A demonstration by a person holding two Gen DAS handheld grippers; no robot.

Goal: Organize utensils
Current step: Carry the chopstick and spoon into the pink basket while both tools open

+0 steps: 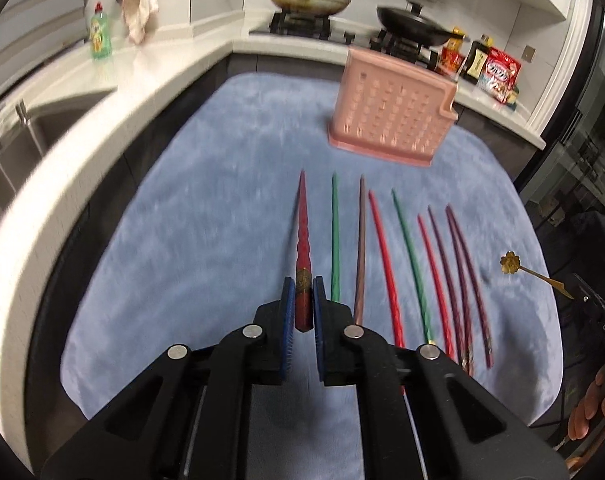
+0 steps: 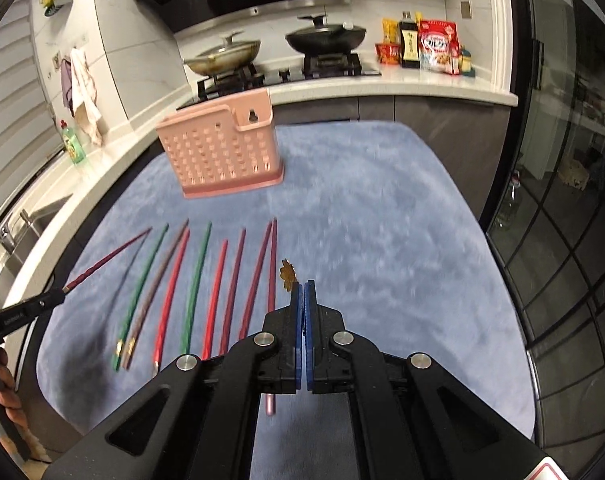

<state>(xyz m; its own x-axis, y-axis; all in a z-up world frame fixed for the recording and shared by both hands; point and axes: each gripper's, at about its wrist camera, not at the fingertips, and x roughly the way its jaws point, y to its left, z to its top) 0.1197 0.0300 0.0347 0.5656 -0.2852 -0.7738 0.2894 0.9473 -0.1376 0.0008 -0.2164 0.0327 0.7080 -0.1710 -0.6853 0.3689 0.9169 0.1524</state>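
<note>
One faucet [image 2: 0, 236], right view only

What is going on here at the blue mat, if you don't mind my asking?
A person is sorting utensils with two tools. The left hand-held gripper is shut on a dark red chopstick; the right hand-held gripper pinches a small flower-topped gold pick. More chopsticks lie before the pink holder.
</note>
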